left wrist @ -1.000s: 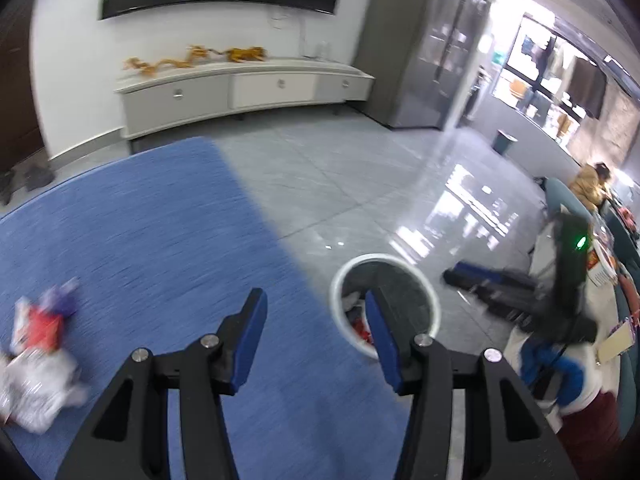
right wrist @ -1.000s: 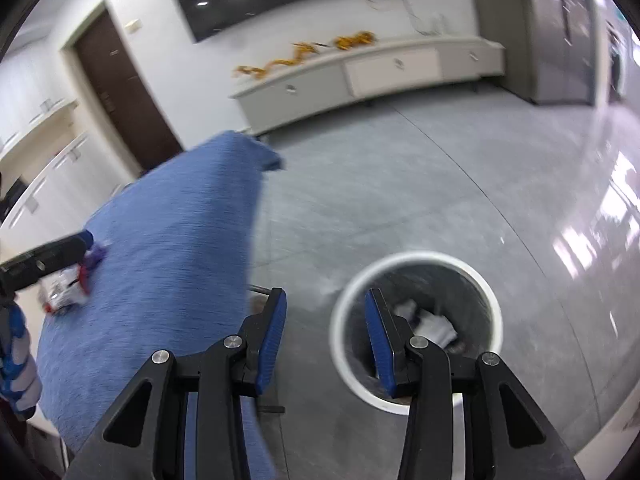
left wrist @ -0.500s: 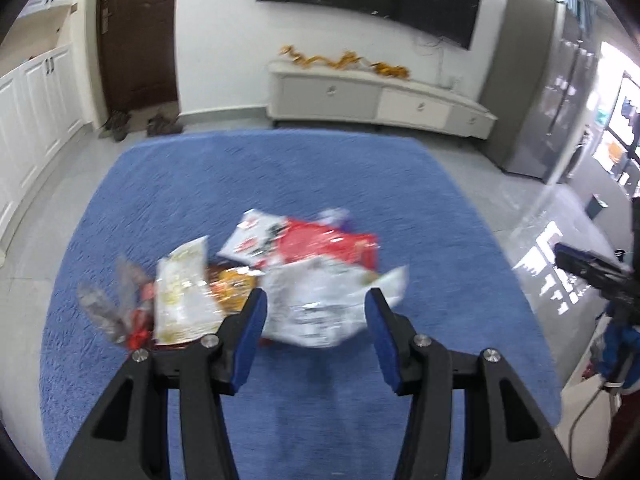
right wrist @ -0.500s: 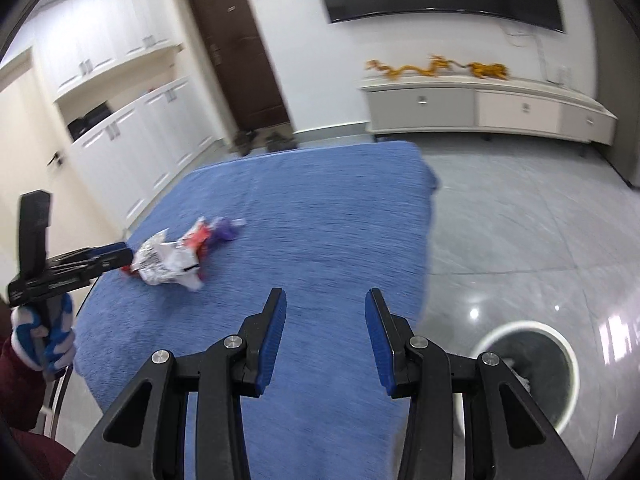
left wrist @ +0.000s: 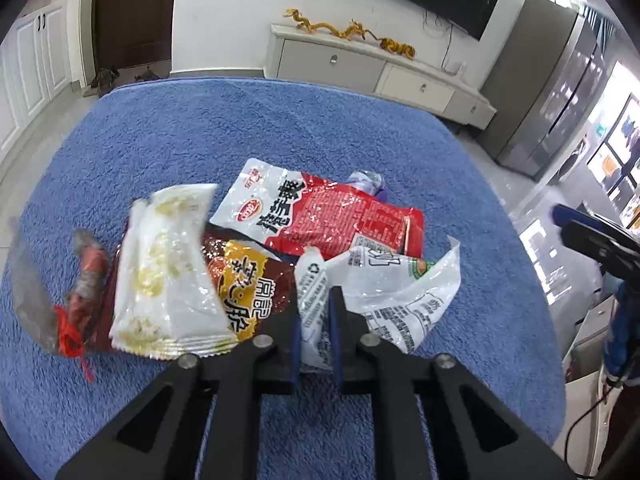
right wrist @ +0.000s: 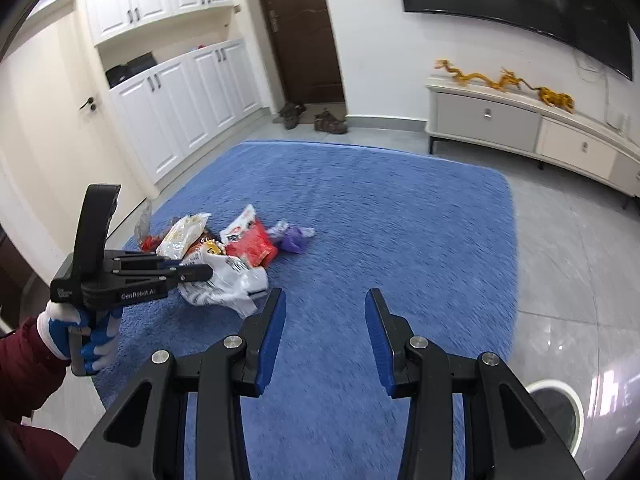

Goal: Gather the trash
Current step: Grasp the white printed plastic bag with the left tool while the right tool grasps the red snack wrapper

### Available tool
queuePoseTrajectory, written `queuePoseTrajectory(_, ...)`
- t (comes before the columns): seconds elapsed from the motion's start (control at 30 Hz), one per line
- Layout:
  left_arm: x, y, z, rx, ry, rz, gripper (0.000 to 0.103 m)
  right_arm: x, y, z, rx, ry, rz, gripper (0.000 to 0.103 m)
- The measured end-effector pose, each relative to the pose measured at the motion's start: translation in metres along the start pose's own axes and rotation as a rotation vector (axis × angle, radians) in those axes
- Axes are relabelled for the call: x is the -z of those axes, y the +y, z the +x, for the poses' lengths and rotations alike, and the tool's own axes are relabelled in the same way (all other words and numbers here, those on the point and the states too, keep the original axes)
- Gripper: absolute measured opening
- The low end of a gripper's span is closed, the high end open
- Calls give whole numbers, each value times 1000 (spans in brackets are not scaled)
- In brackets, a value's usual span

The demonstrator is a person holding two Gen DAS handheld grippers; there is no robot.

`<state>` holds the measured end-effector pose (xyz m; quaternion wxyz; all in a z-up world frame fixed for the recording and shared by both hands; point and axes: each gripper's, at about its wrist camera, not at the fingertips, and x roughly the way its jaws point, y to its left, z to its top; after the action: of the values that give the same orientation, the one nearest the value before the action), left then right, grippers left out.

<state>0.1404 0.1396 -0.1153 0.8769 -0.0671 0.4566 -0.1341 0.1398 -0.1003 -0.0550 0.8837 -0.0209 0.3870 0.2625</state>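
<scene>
A pile of snack wrappers lies on the blue carpet (left wrist: 320,128): a white crinkled wrapper (left wrist: 380,292), a red and white packet (left wrist: 324,212), a brown and yellow packet (left wrist: 240,280), a pale yellow packet (left wrist: 168,272) and a purple wrapper (right wrist: 294,236). My left gripper (left wrist: 314,312) is shut on the near edge of the white wrapper (right wrist: 228,280). My right gripper (right wrist: 326,308) is open and empty above the carpet, to the right of the pile. The white-rimmed trash bin (right wrist: 556,408) stands on the floor at the lower right.
A low white TV cabinet (right wrist: 520,128) with gold dragon figures stands along the far wall. White cupboards (right wrist: 180,92) and a dark door (right wrist: 300,28) are at the left and back. Shoes (right wrist: 312,116) lie by the door. Grey tiled floor (right wrist: 568,260) surrounds the carpet.
Both grippers swung away from the bin toward the pile. My left gripper moved in and closed on the white wrapper. My right gripper stayed open.
</scene>
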Motion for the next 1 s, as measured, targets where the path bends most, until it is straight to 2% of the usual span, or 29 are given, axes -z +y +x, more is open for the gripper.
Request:
queuePoseTrajectory(0.17, 14, -2, -22, 41, -45, 5, 7, -25, 22, 30, -69, 28, -59, 41)
queuePoseTrajectory(0.33, 33, -2, -46, 93, -72, 2, 7, -53, 53, 75, -154, 83, -123, 57)
queuePoseTrajectory(0.47, 48, 5, -60, 100, -77, -13, 7, -74, 63, 124, -237, 157, -119, 57)
queuePoseTrajectory(0.53, 56, 8, -65, 85, -83, -9, 7, -81, 66, 143, -242, 184, -117, 57)
queuePoseTrajectory(0.6, 64, 12, -68, 80, -82, -20, 7, -89, 68, 167, -283, 243, -107, 57)
queuePoseTrajectory(0.77, 75, 19, -69, 71, -82, -47, 7, -94, 71, 208, -304, 361, -98, 55)
queuePoseTrajectory(0.9, 82, 20, -72, 61, -90, -50, 7, -92, 72, 213, -328, 394, -90, 15)
queuePoseTrajectory(1.0, 84, 19, -73, 54, -89, -47, 7, -85, 77, 206, -358, 387, -98, 5)
